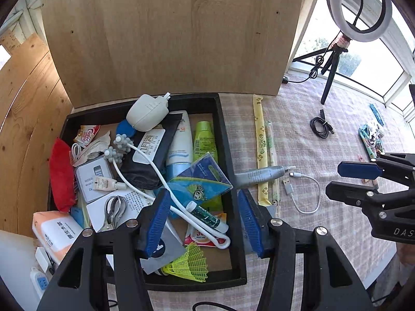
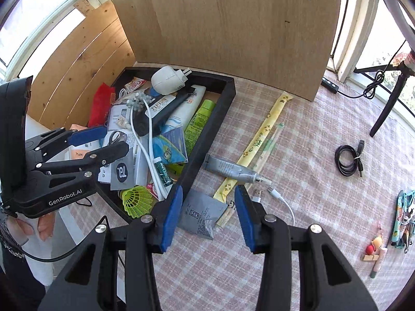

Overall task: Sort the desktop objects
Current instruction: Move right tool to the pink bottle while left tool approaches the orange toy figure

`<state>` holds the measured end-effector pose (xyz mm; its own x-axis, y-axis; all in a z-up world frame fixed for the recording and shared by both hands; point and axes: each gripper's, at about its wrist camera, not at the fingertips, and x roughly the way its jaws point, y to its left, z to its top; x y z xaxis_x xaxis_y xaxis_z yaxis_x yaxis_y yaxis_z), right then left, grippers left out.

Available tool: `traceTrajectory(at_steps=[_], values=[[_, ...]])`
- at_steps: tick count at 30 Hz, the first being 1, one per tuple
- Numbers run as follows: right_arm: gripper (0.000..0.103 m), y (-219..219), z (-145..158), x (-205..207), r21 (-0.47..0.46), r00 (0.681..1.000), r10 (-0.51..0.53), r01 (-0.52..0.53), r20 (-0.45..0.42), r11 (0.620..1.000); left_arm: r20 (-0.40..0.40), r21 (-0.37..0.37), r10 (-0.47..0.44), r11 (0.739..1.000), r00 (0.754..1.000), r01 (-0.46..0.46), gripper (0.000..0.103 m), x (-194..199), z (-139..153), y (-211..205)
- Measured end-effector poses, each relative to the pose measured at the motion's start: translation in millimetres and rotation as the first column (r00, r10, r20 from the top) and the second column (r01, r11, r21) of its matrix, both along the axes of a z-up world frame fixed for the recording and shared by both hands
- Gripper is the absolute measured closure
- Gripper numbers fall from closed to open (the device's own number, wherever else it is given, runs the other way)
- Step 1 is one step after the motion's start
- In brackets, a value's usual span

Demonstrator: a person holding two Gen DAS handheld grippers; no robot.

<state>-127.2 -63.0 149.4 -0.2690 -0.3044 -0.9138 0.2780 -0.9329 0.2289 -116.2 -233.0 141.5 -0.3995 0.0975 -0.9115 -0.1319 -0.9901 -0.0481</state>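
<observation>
A black tray [image 1: 228, 140] is heaped with small desk items, among them a yellow-green shuttlecock [image 1: 189, 261] and a white cable. My left gripper [image 1: 203, 194] hangs open over the tray's near right corner, nothing between its blue pads. In the right wrist view the left gripper [image 2: 116, 138] sits above the tray's left side. My right gripper [image 2: 208, 190] is open over the checked cloth just right of the tray [image 2: 207, 140], above a grey foil pouch [image 2: 202, 215] that it does not touch. It shows at the right edge of the left wrist view [image 1: 358, 180].
On the cloth lie a grey tube [image 2: 230, 168], a yellow chopstick sleeve [image 2: 262, 140], a white USB cable [image 2: 282, 202], a black cable coil [image 2: 347, 160] and pens with charms [image 2: 402, 212]. A wooden board [image 1: 168, 33] stands behind the tray; a ring-light tripod [image 1: 332, 72] stands far right.
</observation>
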Motion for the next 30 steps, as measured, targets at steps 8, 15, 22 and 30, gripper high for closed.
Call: traceTrajectory(at_steps=[8,15,22,30], values=[[0.062,115.4,-12.3,26.6,0.045,0.990,-0.143,0.142,-0.002,0.989,0.014,0.033,-0.118,0.993,0.993,0.117,0.052,-1.0,-7.6,103.2],[0.063,228.8,-26.2,54.9,0.087,0.958,-0.287,0.284,0.021,0.955,0.041,0.087,-0.226,0.971,0.973,0.222,0.052,-0.5,-20.5,203.1],[0.069,314.9,-52.4,74.5,0.122,0.918,-0.391,0.382,0.058,0.916,0.073,0.127,-0.331,0.939,0.941,0.320,0.054,-5.1,-36.9,306.7],[0.076,363.2,-85.3,80.2,0.124,0.900,-0.424,0.412,0.097,0.903,0.129,0.128,-0.393,0.917,0.910,0.378,0.058,-15.1,-70.2,390.3]])
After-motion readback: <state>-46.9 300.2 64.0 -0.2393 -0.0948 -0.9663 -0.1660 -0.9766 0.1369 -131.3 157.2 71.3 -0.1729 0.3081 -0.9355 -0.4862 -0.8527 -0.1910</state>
